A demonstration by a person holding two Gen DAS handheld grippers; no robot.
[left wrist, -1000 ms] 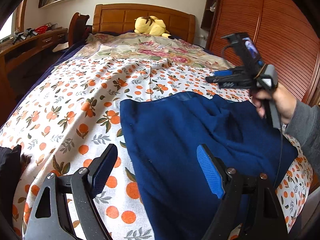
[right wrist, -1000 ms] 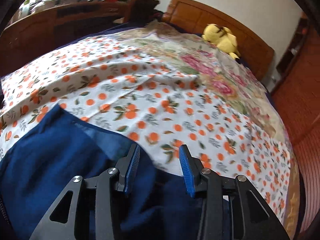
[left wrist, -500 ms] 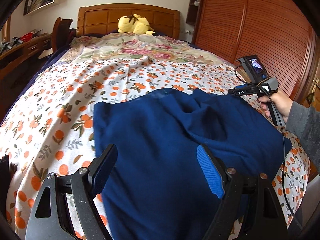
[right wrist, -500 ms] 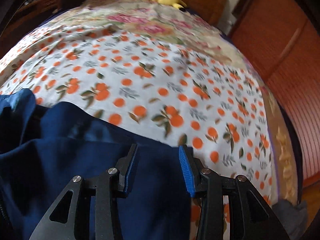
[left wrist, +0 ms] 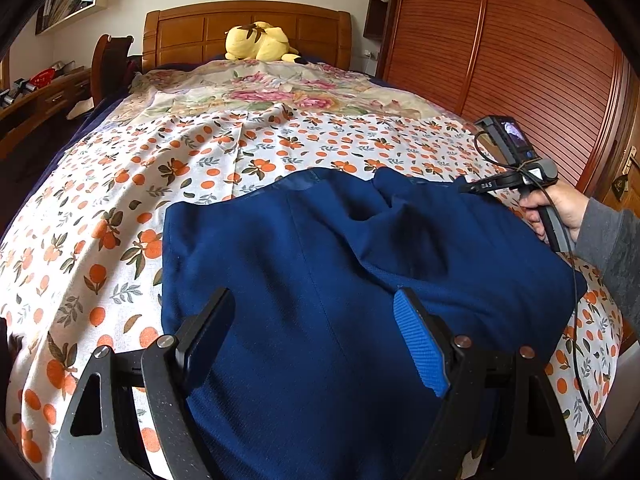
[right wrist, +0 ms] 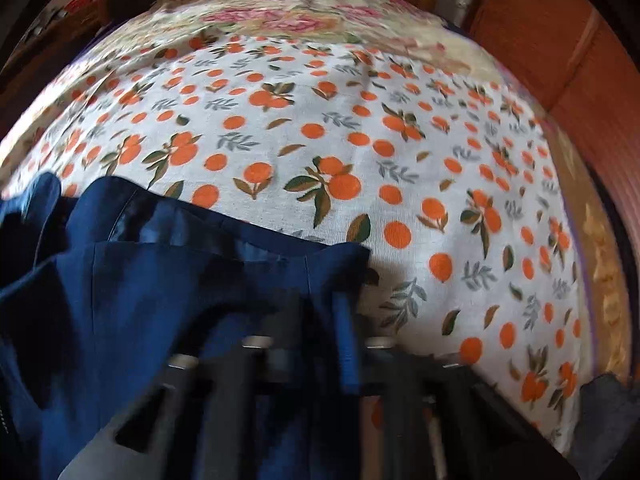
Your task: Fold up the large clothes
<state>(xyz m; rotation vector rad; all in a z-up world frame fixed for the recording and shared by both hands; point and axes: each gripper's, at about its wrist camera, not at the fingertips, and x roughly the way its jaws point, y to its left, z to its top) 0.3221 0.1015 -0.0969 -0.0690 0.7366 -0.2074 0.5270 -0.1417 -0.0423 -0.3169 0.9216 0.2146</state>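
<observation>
A large dark blue garment (left wrist: 304, 248) lies rumpled on the orange-print bedsheet (left wrist: 120, 208), its far edge bunched into a fold. My left gripper (left wrist: 312, 304) hovers open over the garment's near part, nothing between its fingers. At the garment's far right corner, a hand in a grey sleeve (left wrist: 560, 208) holds my right gripper (left wrist: 470, 188). In the right wrist view the blurred right gripper (right wrist: 320, 312) has its jaws closing tight together on the corner of the blue garment (right wrist: 140, 280), with cloth pinched between the pads.
A floral quilt (left wrist: 272, 92) covers the bed's far half, with a yellow plush toy (left wrist: 256, 44) at the wooden headboard. A slatted wooden wardrobe (left wrist: 520, 60) stands close on the right. A desk and chair (left wrist: 108, 64) line the left side.
My right gripper dropped down to the garment's far right corner and its jaws went from half open to pinched on the cloth. The left gripper drifted right over the garment and stayed open.
</observation>
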